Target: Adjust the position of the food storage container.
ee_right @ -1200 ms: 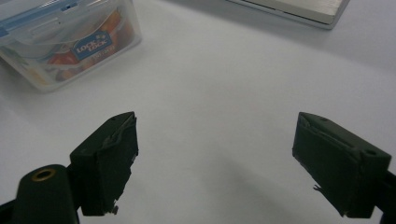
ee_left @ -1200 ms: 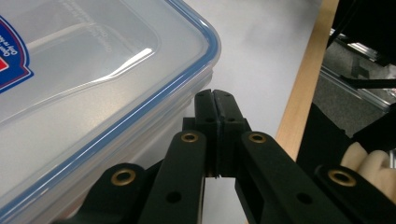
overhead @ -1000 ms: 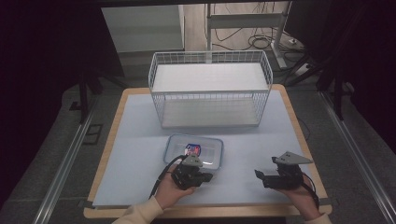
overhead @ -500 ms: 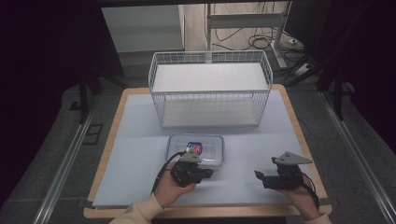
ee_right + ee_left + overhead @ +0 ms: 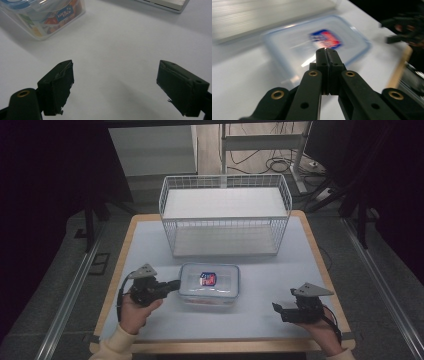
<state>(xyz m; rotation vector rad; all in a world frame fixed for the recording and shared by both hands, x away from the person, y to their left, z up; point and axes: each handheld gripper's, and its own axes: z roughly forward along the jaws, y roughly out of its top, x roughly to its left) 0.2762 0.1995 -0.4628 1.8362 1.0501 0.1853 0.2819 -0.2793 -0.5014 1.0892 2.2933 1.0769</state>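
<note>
A dim room surrounds a wood-edged table (image 5: 304, 227) topped with a pale blue-white mat (image 5: 150, 250). Grey floor runs along both sides, with a metal rail at the left and cables lying on the floor beyond the far edge. A large white wire basket (image 5: 225, 215) stands at the far middle of the table, holding a flat white panel. Nearer, at the centre, lies a clear rectangular plastic food container (image 5: 209, 284) with a blue-rimmed lid and a red and blue label. The left gripper (image 5: 172, 285), held in a hand (image 5: 134, 312) at the near left, points right with its tips just at the container's left edge; its jaws are pressed together with nothing between them. The right gripper (image 5: 276, 308), at the near right and well apart from the container, has its jaws spread wide over bare mat.
</note>
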